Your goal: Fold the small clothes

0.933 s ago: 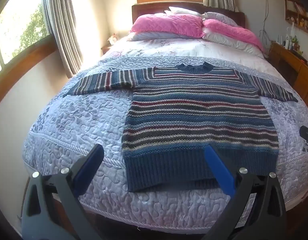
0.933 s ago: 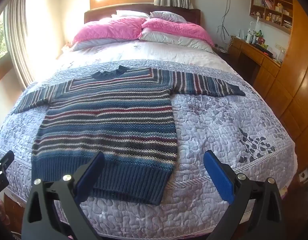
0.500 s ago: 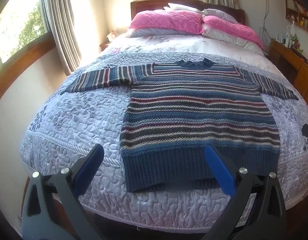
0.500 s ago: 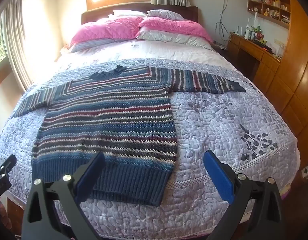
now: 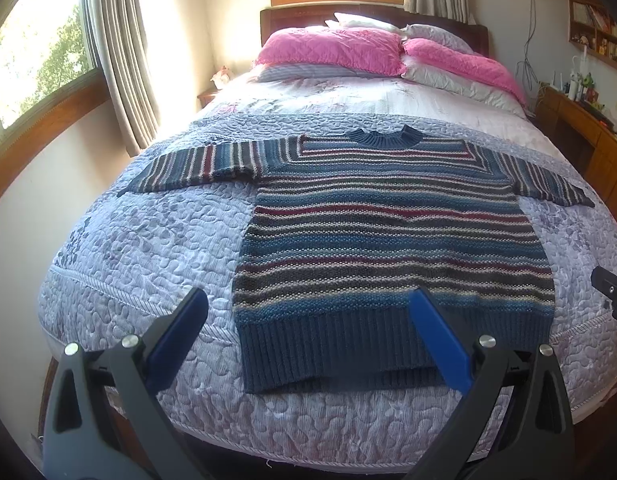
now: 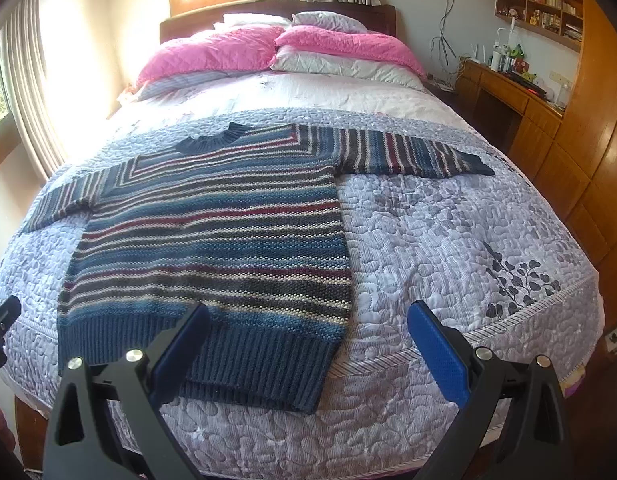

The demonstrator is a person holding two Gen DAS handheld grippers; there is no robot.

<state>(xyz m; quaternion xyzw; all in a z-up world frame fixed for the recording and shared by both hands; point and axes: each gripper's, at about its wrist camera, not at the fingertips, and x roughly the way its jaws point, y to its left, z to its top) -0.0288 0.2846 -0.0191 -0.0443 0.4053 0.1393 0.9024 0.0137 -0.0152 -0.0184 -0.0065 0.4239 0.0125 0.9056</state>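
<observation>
Across the middle of both frames, the striped sweater [image 5: 388,240] lay flat on the quilted bedspread [image 5: 148,248]; left gripper [image 5: 308,300] and right gripper [image 6: 308,312] hovered low, fingers spread.

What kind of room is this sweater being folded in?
Most likely a home bedroom. The striped sweater lies flat on a quilted bed with pink pillows at a wooden headboard, and a wooden desk with shelves stands alongside.

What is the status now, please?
Left gripper open, empty. Right gripper open, empty. Striped sweater flat on bed, sleeves spread, unfolded. Nothing blocking.
</observation>
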